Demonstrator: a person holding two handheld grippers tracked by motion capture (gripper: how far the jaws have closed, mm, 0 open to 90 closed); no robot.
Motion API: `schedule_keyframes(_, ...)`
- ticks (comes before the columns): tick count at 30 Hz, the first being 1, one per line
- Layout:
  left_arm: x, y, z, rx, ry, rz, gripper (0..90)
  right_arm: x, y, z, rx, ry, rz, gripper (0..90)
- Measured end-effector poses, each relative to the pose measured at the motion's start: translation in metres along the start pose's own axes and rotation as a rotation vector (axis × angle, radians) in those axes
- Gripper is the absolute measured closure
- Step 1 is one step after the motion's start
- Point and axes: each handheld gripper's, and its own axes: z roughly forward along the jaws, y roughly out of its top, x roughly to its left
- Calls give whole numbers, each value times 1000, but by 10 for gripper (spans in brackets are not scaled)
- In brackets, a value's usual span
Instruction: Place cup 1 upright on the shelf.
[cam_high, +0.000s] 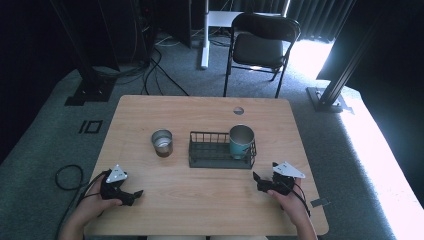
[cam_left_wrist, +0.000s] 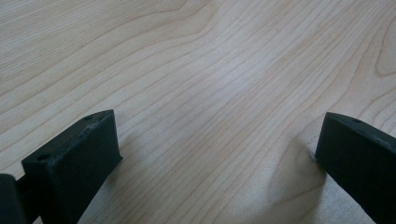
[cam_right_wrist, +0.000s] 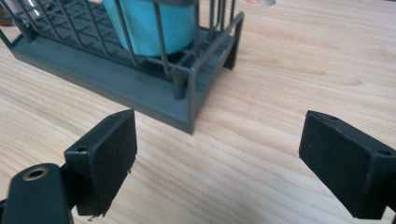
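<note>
With both the left gripper (cam_left_wrist: 217, 158) and right gripper (cam_right_wrist: 217, 154) spread and holding nothing, the teal cup (cam_high: 241, 141) at the right end of the wire rack (cam_high: 210, 156), frame center, could tip if clipped.

This looks like a lab or recording studio. A light wooden table (cam_high: 200, 200) stands on grey carpet (cam_high: 45, 150), ringed by black curtains (cam_high: 30, 50). Black metal frame posts (cam_high: 345, 65) on floor plates rise at the far left and right. Loose cables (cam_high: 155, 70) trail over the floor, and a black folding chair (cam_high: 260, 45) waits beyond the table's far edge.
</note>
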Motion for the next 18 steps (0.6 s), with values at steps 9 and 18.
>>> schedule_keyframes(9, 0, 0, 0, 0, 0, 0, 3, -8, -10, -6, 42, -8, -1, 111)
schedule_keyframes(18, 0, 0, 0, 0, 0, 0, 3, -19, -23, -13, 120, -15, 2, 111)
